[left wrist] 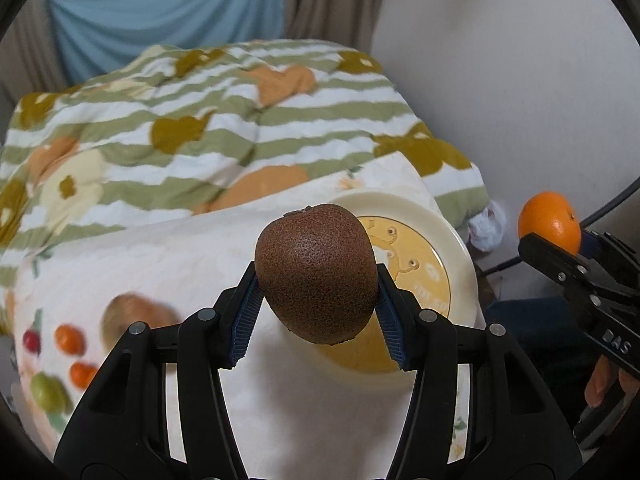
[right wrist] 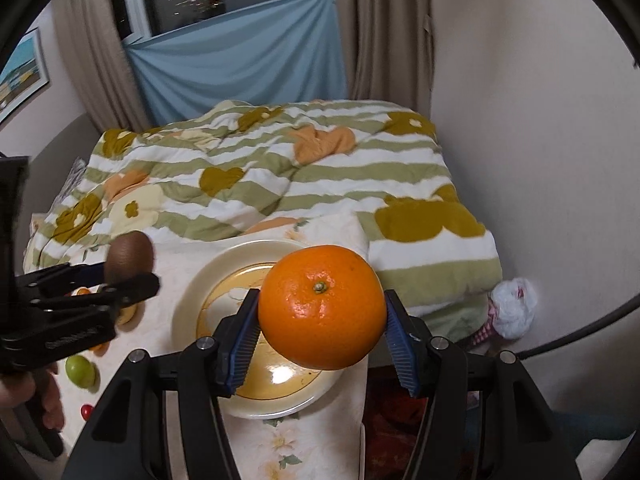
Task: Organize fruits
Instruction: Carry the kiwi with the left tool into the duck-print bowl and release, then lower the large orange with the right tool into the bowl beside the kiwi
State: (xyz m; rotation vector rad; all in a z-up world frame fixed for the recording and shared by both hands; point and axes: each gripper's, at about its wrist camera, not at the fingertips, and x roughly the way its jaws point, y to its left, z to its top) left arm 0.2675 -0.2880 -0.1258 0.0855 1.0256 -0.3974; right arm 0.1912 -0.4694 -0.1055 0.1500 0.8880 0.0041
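Left tongs (left wrist: pixel 318 280) clamp kiwi (left wrist: pixel 316 272) at frame centre; right tongs (right wrist: pixel 322 312) clamp orange (right wrist: pixel 322 306) above plate (right wrist: pixel 200 280). Plate bare; loose fruits lower left await sorting.

The plate (right wrist: pixel 192 300) lies on the cloth (right wrist: pixel 168 264), before the quilt (right wrist: pixel 280 184). Left of it lie small fruits (right wrist: pixel 80 371). Above it hang the kiwi (left wrist: pixel 316 272) and, rightward, the orange (right wrist: pixel 322 306).
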